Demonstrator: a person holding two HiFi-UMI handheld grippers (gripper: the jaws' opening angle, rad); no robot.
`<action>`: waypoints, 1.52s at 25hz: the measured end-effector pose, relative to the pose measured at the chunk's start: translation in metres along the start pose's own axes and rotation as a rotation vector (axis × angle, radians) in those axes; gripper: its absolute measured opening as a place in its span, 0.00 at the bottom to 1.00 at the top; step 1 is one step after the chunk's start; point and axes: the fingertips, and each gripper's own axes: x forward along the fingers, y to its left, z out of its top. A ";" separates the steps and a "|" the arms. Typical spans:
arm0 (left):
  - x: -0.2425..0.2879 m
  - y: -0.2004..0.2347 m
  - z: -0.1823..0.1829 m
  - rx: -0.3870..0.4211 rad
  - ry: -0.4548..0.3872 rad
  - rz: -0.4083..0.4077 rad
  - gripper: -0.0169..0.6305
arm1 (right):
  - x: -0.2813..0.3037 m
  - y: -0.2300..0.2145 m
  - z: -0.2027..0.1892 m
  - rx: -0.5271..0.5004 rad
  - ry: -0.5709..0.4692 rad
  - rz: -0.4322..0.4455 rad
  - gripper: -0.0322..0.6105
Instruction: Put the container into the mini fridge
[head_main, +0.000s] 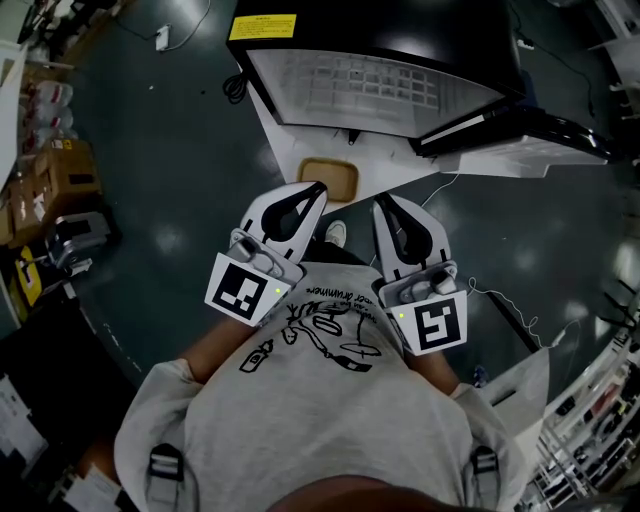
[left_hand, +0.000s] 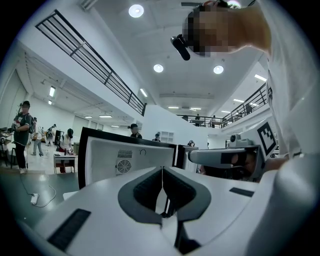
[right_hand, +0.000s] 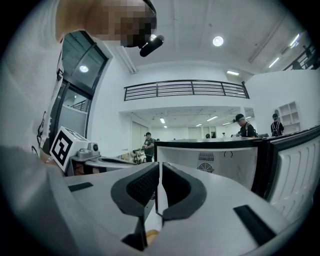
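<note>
Tan and shallow, the container (head_main: 328, 180) lies on the white counter (head_main: 400, 163) just in front of the fridge (head_main: 370, 85), outside it. In the head view the fridge stands with its door (head_main: 525, 128) swung out to the right and its pale inside bare to the camera. The left tool (head_main: 318, 187) and right tool (head_main: 381, 202) are held side by side below the counter's edge, tips toward the fridge, the left one's tip just beside the container's near rim. Dark floor (head_main: 160, 150) spreads all round, and the person's grey shirt (head_main: 300, 420) fills the bottom.

In the left gripper view the left tool (left_hand: 162, 170) has its jaws pressed together with nothing between them. The open fridge (left_hand: 110, 160) is ahead, a fan grille (left_hand: 123, 166) on its back wall – the right tool (left_hand: 225, 157) shows at the right, and people (left_hand: 22, 132) stand far off at the left.

In the right gripper view the right tool (right_hand: 159, 167) is likewise closed and empty. Beyond it are the fridge (right_hand: 220, 162) and its door (right_hand: 295, 167); the left tool (right_hand: 95, 161) sits at the left.
</note>
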 end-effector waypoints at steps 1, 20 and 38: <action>0.000 0.002 -0.002 -0.001 0.004 -0.002 0.05 | 0.002 0.001 -0.002 -0.001 0.006 -0.002 0.10; -0.009 0.020 -0.042 -0.033 0.053 -0.026 0.08 | 0.015 0.006 -0.048 -0.002 0.096 -0.039 0.13; -0.009 0.034 -0.089 -0.047 0.115 -0.027 0.13 | 0.022 0.005 -0.097 0.001 0.179 -0.052 0.16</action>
